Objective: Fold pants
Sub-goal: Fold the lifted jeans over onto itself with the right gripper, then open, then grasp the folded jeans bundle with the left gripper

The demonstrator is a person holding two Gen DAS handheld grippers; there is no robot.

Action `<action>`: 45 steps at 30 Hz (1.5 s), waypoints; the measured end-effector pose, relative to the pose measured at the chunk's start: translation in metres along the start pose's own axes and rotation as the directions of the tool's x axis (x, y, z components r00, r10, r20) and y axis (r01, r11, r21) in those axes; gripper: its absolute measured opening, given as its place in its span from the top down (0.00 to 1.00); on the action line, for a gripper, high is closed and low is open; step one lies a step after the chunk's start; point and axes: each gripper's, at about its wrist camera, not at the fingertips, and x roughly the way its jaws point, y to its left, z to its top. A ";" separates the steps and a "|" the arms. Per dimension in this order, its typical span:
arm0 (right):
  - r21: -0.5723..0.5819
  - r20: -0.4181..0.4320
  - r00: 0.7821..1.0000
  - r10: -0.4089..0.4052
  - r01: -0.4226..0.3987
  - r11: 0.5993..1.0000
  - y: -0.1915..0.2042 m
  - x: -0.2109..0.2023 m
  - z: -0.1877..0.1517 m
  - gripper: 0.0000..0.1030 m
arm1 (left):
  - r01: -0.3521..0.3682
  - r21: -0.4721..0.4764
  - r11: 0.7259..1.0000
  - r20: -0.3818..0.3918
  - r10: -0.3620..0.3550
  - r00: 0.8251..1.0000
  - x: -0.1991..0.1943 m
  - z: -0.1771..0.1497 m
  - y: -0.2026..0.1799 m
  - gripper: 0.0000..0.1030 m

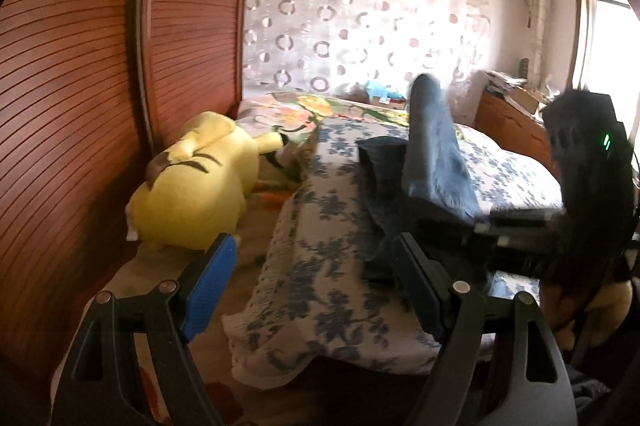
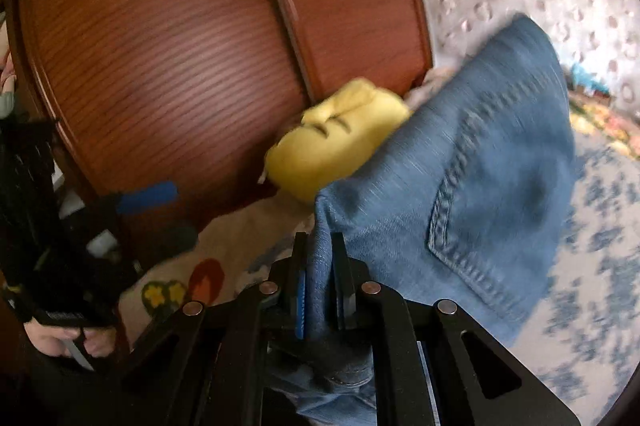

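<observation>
At the far left stands a reddish wooden wardrobe [image 1: 80,97], and a yellow plush toy [image 1: 196,185] lies against it on the bed. The left gripper [image 1: 316,286] hangs near the bed's edge over the blue-flowered quilt [image 1: 320,258], its jaws wide apart with nothing between them. To the right, the blue jeans [image 2: 460,193] are lifted off the quilt, one fold raised upright and a back pocket showing. The right gripper [image 2: 319,290] is clamped on the denim's edge, the cloth pinched between its pads.
</observation>
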 end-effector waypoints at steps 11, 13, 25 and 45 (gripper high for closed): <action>0.008 0.001 0.999 -0.048 0.048 0.999 -0.001 0.004 -0.003 0.68 | -0.001 0.004 1.000 0.004 0.001 1.000 -0.001 -0.002 -0.001 0.21; -0.006 0.046 0.997 -0.059 0.059 0.998 0.005 -0.013 0.000 0.65 | 0.009 0.013 1.000 0.003 -0.009 1.000 0.000 -0.001 -0.006 0.21; 0.030 0.090 0.966 -0.241 0.240 0.970 -0.043 -0.038 0.004 0.49 | 0.088 0.087 0.992 -0.068 -0.082 0.994 0.040 0.005 -0.049 0.21; 0.068 -0.017 0.971 -0.238 0.239 0.969 -0.132 0.041 0.064 0.34 | 0.095 0.039 0.995 -0.165 -0.088 0.982 0.085 -0.003 -0.043 0.21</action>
